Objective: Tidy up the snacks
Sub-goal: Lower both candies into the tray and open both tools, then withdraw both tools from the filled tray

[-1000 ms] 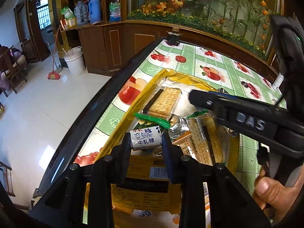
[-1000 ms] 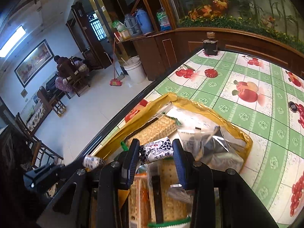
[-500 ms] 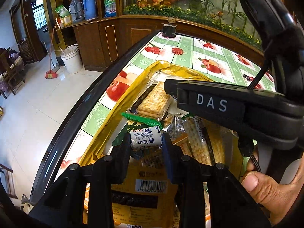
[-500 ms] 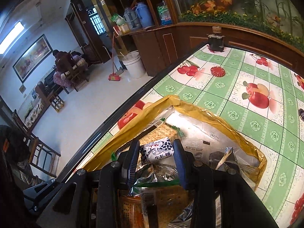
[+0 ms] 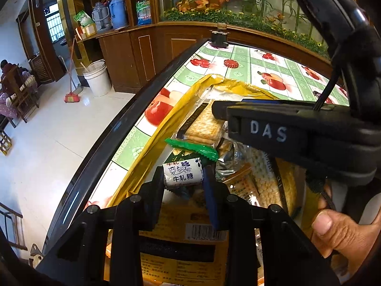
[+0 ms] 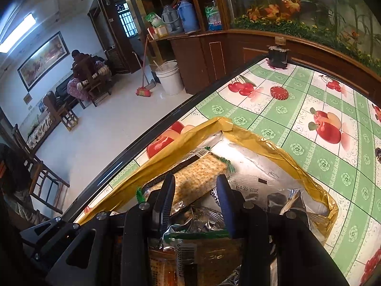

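Observation:
A white milk-nougat candy (image 5: pixel 182 175) sits pinched between the fingers of my left gripper (image 5: pixel 183 178), just above the open yellow snack bag (image 5: pixel 166 124). My right gripper (image 6: pixel 195 195) hangs over the same bag (image 6: pixel 262 147), open, with no candy between its pads. Only a speck of spotted wrapper (image 6: pixel 215 196) shows by its right finger. Below it lies a cracker pack (image 6: pixel 202 174), with other wrapped biscuits and foil packs around it. In the left wrist view the right gripper's black body (image 5: pixel 269 133) crosses over the bag, a thumb (image 5: pixel 333 224) on its handle.
The bag lies near the dark left edge (image 6: pixel 147 143) of a table with a green fruit-print cloth (image 6: pixel 309 95). A black jar (image 6: pixel 277 57) stands at the far end. On the floor are a white bucket (image 6: pixel 169 77) and a broom (image 6: pixel 142 90); a person (image 6: pixel 83 71) sits far left.
The candy that sat between the right gripper's fingers is gone from them and lies down in the bag. The right gripper has reached further across the bag. The left still holds its candy.

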A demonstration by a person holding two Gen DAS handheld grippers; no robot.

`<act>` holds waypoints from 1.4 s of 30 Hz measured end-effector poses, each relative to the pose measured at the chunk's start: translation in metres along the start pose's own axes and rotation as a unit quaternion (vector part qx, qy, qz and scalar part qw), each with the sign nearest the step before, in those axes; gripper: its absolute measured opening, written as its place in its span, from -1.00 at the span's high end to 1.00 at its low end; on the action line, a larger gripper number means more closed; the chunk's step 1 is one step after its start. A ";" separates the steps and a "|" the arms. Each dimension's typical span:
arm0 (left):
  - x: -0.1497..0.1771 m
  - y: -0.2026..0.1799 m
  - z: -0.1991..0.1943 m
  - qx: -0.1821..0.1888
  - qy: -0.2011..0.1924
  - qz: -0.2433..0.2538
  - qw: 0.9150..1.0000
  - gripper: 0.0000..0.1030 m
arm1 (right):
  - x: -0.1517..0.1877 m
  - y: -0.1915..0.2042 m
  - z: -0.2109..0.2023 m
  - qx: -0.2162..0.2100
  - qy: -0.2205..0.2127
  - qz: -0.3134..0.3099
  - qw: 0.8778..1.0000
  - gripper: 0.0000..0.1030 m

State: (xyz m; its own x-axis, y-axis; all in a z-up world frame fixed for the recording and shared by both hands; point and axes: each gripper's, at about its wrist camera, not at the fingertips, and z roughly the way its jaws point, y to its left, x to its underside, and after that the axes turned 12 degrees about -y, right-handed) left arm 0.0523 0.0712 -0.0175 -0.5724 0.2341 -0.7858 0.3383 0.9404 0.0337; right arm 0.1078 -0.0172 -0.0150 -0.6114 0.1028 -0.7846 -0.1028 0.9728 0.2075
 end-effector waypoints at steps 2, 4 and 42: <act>0.000 0.001 0.001 0.000 0.001 -0.002 1.000 0.43 | 0.000 0.000 0.000 0.001 -0.001 -0.001 1.000 0.27; 0.000 0.002 0.001 -0.002 0.002 -0.001 1.000 0.43 | -0.001 -0.001 0.000 0.001 0.000 0.000 1.000 0.27; 0.009 -0.005 -0.047 0.018 -0.041 0.013 0.999 -0.26 | -0.009 0.008 -0.061 0.000 -0.051 -0.005 0.999 -0.46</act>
State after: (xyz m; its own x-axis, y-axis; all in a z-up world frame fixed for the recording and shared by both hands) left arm 0.0108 0.0801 0.0043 -0.5001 0.2354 -0.8334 0.3788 0.9249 0.0339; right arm 0.0642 -0.0232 0.0295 -0.5268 0.1137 -0.8424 -0.1079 0.9740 0.1990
